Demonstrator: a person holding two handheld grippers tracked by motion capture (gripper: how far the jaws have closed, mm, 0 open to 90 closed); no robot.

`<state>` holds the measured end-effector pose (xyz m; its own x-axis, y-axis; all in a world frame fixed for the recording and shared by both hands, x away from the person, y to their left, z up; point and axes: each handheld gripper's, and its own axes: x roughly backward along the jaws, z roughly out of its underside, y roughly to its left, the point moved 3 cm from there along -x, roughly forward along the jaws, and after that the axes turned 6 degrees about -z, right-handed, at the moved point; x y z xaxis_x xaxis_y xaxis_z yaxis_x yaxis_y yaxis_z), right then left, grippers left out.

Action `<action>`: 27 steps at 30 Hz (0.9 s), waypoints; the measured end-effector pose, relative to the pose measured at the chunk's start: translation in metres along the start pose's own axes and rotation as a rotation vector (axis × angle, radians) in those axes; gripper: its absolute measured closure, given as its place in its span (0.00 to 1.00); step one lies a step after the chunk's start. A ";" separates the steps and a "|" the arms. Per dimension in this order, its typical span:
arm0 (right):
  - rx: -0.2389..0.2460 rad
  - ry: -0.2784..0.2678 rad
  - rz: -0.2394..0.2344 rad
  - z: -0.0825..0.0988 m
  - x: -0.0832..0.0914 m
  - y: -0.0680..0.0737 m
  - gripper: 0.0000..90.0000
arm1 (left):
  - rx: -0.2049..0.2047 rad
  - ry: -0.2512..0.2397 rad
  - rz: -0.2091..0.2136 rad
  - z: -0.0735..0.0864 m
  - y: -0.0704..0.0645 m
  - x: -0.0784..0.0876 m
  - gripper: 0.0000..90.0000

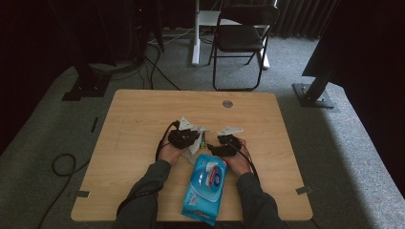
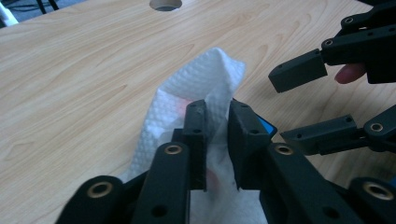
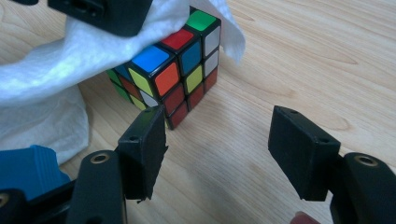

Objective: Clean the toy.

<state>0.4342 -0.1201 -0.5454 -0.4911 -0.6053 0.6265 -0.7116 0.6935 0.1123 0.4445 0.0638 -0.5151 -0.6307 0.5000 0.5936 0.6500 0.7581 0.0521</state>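
Leftmost on the wooden table (image 1: 133, 124), the left gripper (image 1: 187, 137) has its jaws drawn narrow onto a white wipe (image 2: 196, 88), and its own view shows the two black pads pinching a fold of the embossed sheet between them. The wipe rises in a peak ahead of the jaws and drapes down over the puzzle cube (image 3: 175, 74), so that from the left gripper view just a sliver of blue at the right pad gives the cube away; a faint red shows through the damp sheet. From above, cube and wipe merge into a small pale patch between the two hands, and the cube's colours are hard to make out there.

Further right, the right gripper view gives the cube plainly: it sits flat on the wood with the wipe lying across its top and far side, hiding those faces, while two near faces and part of the top show coloured squares. The right gripper (image 3: 217, 154) stands with its jaws wide apart and nothing between them, its left pad just beside the cube's lower corner; whether they touch cannot be told.

Nearest the person, a blue wipes packet (image 1: 206, 186) lies between the forearms, its near end past the table edge.
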 end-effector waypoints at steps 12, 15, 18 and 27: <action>0.046 0.021 -0.074 -0.010 -0.012 0.001 0.36 | 0.087 0.012 0.063 0.000 0.009 -0.001 0.97; 0.059 0.018 -0.095 -0.010 -0.014 -0.001 0.33 | 0.088 0.011 0.115 0.000 0.008 -0.002 0.97; 0.062 0.022 -0.106 -0.009 -0.015 -0.003 0.32 | 0.070 0.022 0.108 -0.002 0.006 -0.002 0.97; 0.082 0.016 -0.145 -0.005 -0.015 0.000 0.48 | 0.052 0.023 0.109 -0.008 -0.003 -0.009 0.97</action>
<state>0.4442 -0.1092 -0.5510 -0.3729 -0.6896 0.6208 -0.8131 0.5652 0.1395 0.4511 0.0536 -0.5143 -0.5471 0.5712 0.6119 0.6910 0.7208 -0.0551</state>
